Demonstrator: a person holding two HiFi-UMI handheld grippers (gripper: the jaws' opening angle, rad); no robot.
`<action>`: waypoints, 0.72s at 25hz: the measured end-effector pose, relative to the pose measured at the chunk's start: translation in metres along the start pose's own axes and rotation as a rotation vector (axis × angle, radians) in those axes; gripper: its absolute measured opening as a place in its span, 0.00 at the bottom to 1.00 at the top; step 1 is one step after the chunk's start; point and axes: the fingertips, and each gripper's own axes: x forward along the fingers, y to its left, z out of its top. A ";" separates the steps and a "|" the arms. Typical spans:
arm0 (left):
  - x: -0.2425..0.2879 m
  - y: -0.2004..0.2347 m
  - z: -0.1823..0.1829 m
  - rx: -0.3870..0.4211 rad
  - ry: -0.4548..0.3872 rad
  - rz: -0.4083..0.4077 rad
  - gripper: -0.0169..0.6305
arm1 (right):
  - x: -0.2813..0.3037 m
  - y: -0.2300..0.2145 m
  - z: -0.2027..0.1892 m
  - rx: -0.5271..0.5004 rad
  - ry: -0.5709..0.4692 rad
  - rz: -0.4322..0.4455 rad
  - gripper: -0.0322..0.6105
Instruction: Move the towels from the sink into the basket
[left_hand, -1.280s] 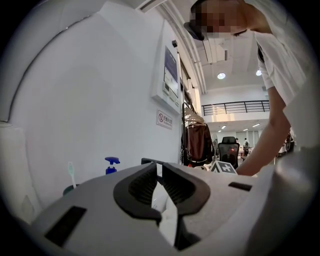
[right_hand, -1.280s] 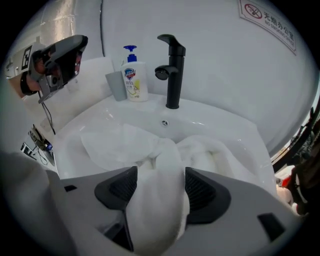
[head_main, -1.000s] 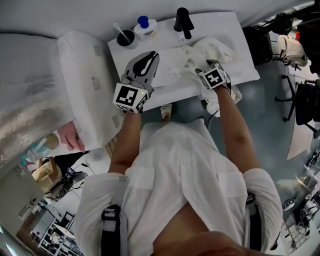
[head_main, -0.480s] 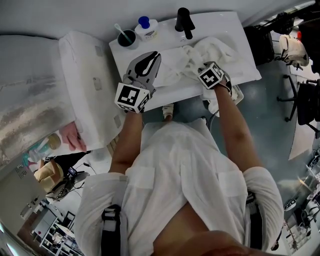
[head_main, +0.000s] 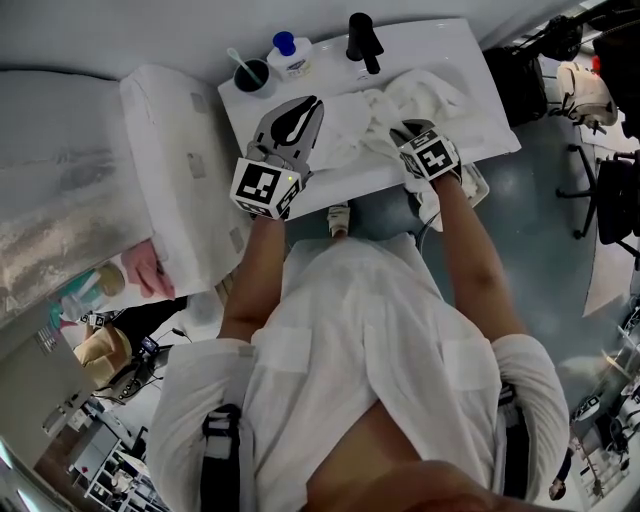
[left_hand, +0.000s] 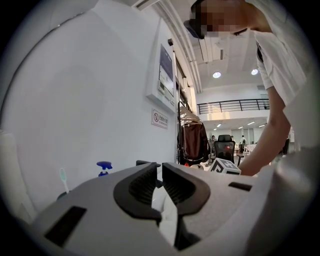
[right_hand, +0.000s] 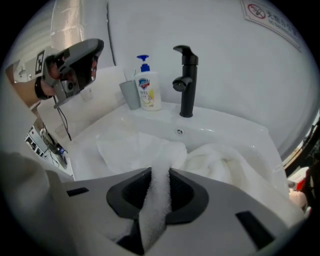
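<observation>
White towels (head_main: 400, 95) lie heaped in the white sink (head_main: 470, 70). My right gripper (head_main: 405, 130) points steeply down into the basin at its front right. Its jaws have just been closing and are now shut on a fold of towel (right_hand: 160, 165), which runs up between the pads of the right gripper (right_hand: 160, 175). A second bunched towel (right_hand: 225, 165) lies to the right. My left gripper (head_main: 300, 108) hovers level over the sink's left part. In the left gripper view, the left gripper (left_hand: 160, 172) has its jaws together and nothing between them.
A black faucet (right_hand: 186, 82), a soap bottle (right_hand: 148, 90) and a grey cup (right_hand: 131, 94) stand along the sink's back edge. A white plastic-wrapped panel (head_main: 170, 170) leans at the left. A pale object (head_main: 470, 185) sits under the sink's front edge by my right wrist.
The right gripper has drawn slightly up and back from the basin. The towel fold comes with it. The left gripper has stayed in place.
</observation>
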 end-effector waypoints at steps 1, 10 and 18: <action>0.001 -0.002 0.002 0.003 -0.002 -0.004 0.09 | -0.005 0.001 0.005 0.019 -0.036 0.009 0.19; 0.011 -0.024 0.019 0.034 -0.014 -0.034 0.09 | -0.055 0.002 0.024 0.100 -0.297 -0.011 0.19; 0.024 -0.054 0.033 0.059 -0.021 -0.074 0.09 | -0.103 -0.004 0.024 0.144 -0.445 -0.065 0.19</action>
